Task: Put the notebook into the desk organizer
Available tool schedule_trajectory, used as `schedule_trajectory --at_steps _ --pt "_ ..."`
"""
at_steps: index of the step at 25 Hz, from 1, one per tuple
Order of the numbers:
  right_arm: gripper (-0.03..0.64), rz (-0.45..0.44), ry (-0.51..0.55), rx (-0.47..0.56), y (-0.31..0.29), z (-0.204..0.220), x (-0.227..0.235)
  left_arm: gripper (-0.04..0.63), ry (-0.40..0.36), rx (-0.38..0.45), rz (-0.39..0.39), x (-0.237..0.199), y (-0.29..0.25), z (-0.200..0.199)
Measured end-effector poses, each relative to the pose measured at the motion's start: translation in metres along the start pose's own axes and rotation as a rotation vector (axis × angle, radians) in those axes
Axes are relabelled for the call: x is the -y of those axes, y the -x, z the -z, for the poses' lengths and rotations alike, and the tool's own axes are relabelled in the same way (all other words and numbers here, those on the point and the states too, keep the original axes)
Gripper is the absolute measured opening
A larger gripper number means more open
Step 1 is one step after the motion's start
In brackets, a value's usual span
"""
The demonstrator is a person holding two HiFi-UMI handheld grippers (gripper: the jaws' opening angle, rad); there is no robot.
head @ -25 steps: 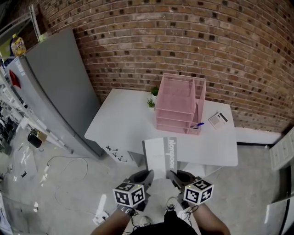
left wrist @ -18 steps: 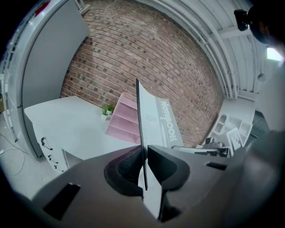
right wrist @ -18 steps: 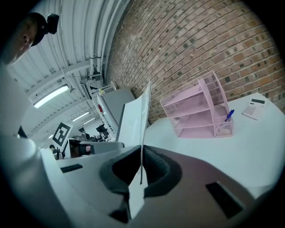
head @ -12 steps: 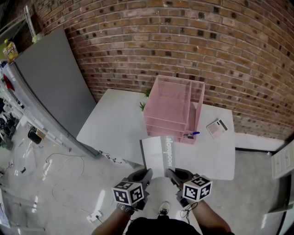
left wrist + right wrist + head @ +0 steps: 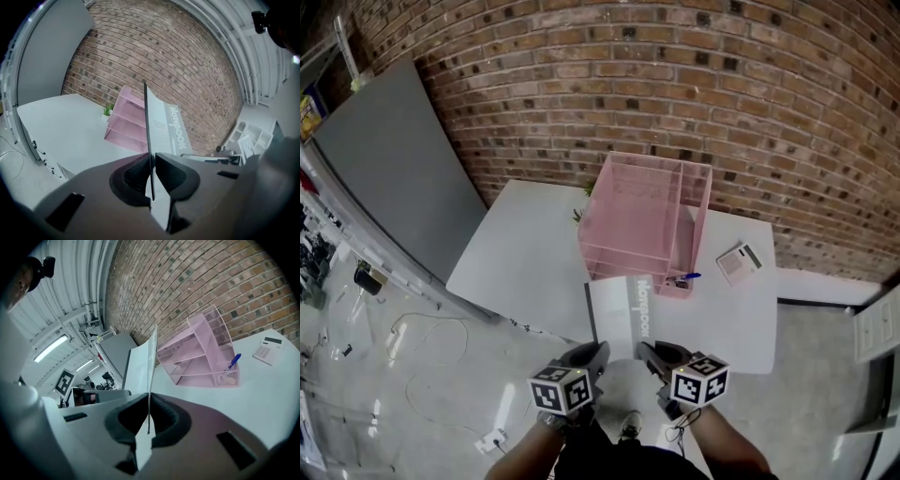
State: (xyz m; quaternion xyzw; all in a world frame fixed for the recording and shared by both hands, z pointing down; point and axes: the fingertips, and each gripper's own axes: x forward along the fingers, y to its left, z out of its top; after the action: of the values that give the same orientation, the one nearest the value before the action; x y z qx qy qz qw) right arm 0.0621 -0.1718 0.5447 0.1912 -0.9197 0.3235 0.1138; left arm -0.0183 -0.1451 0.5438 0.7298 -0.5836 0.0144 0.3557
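The notebook (image 5: 622,314) is pinched at its near edge by the left gripper (image 5: 591,358) and the right gripper (image 5: 652,356), both clamped on it (two holds likely keep it flat). It is held level, just short of the pink organizer (image 5: 642,220), seemingly for sliding in.

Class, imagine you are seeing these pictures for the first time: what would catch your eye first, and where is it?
The pink mesh desk organizer stands out, on the white table against the brick wall. Nearer the camera, a grey notebook is held out, with the left gripper and right gripper both shut on its near edge. A calculator lies to the organizer's right.
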Motion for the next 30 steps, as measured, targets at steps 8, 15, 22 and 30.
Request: schedule_trajectory --at_steps 8,15,22,30 --pt "0.012 0.048 -0.064 -0.014 -0.017 0.005 0.027 0.035 0.002 -0.056 0.039 -0.017 -0.028 0.000" --pt "0.012 0.096 -0.147 -0.024 -0.039 0.007 0.043 0.035 0.008 -0.130 0.079 -0.040 -0.050 -0.004" --pt "0.012 0.136 -0.217 -0.023 -0.058 0.007 0.056 0.037 -0.002 -0.186 0.108 -0.059 -0.068 -0.009" --pt "0.012 0.158 -0.319 -0.017 -0.077 0.009 0.065 0.041 -0.011 -0.248 0.136 -0.079 -0.082 -0.014"
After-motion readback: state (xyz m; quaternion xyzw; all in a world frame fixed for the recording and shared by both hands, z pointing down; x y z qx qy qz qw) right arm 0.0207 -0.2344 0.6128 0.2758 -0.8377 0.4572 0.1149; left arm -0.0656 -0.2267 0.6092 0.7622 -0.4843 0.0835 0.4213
